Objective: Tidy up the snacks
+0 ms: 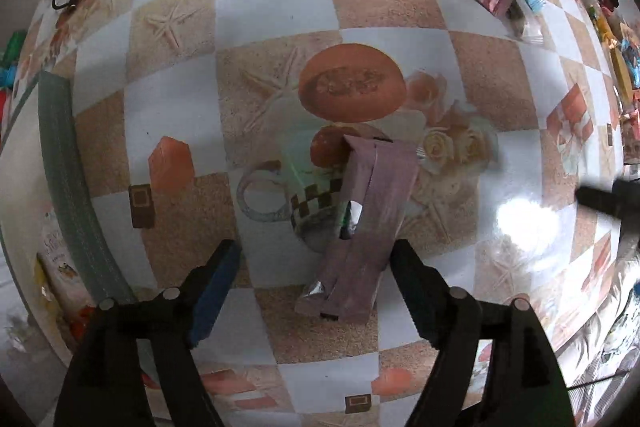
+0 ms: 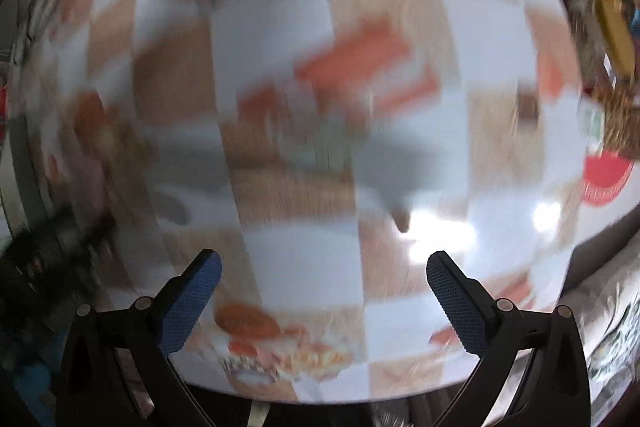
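Left claw spread above mauve packet

A mauve foil snack packet is seen on a surface checkered in white and sandy beige, printed with starfish, roses and orange fruit. Blue textured pads are borne by black fingers.

Our left gripper points straight down, jaws spread, pads clear on both sides. Our right gripper also points down, jaws wide, nothing between fingertips.
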